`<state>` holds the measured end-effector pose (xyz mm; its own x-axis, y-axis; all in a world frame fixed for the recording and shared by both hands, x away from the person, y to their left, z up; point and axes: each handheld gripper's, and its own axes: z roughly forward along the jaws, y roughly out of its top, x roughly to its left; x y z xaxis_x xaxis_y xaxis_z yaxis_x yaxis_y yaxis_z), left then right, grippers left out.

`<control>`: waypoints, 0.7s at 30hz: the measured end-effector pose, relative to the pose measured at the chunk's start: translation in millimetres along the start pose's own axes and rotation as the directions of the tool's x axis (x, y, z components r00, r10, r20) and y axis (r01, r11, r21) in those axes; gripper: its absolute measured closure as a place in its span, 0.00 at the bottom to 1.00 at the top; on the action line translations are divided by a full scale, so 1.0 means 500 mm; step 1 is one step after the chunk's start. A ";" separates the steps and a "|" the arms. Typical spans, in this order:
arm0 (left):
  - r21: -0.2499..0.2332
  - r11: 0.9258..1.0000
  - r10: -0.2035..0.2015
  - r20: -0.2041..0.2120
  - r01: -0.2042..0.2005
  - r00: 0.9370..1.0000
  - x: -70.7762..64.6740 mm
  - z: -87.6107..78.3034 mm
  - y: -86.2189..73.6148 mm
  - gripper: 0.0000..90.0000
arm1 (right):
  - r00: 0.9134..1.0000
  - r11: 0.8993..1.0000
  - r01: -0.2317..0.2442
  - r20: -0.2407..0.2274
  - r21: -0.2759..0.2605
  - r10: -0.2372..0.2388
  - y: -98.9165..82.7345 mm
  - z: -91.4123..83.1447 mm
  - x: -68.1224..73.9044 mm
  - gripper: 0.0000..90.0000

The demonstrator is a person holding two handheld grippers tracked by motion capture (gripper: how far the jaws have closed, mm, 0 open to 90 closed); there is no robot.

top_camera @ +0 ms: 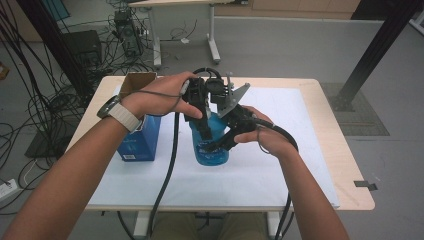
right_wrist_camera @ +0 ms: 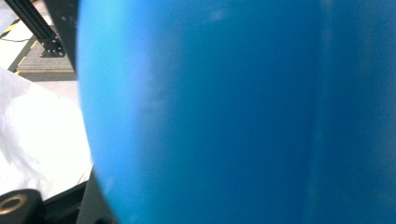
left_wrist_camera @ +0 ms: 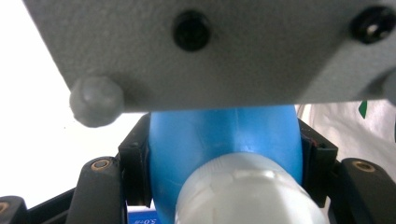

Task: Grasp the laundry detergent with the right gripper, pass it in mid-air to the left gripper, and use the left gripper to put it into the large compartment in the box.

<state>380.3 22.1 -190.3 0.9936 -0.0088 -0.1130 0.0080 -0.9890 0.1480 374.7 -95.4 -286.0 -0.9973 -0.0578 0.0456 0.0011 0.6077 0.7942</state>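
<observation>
Upright at mid-counter (top_camera: pixel 280 190), blue bottle (top_camera: pixel 210 145): left gripper (top_camera: pixel 200 117) jaws pinch its shoulder from above, below the white cap (left_wrist_camera: pixel 247 196); right gripper (top_camera: pixel 227 142) jaws clamp its body sideways. Blue box (top_camera: pixel 142 140) stands left.

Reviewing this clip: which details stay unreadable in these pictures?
- Bottle top: high view, covered by left gripper and right gripper.
- Right gripper's contact with the bottle: right gripper view, blue wall too close and blurred.
- Blue box print: too small.
- Bottle's contents: cannot tell.
</observation>
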 end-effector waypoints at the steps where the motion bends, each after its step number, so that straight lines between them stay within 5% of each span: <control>1: 0.000 1.000 0.000 0.000 0.000 1.000 0.000 0.000 0.000 0.42 | 1.000 1.000 -0.010 0.012 0.005 0.010 0.000 -0.002 0.001 0.48; 21: -0.005 1.000 -0.004 -0.002 0.004 1.000 0.000 -0.001 -0.002 0.42 | 1.000 1.000 -0.016 0.010 0.006 0.016 0.002 -0.001 0.002 0.48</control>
<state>380.4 23.3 -190.0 0.9937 -0.0046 -0.1118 0.0126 -0.9882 0.1526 373.9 -95.4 -284.9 -0.9978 -0.0399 0.0524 0.0170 0.6137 0.7894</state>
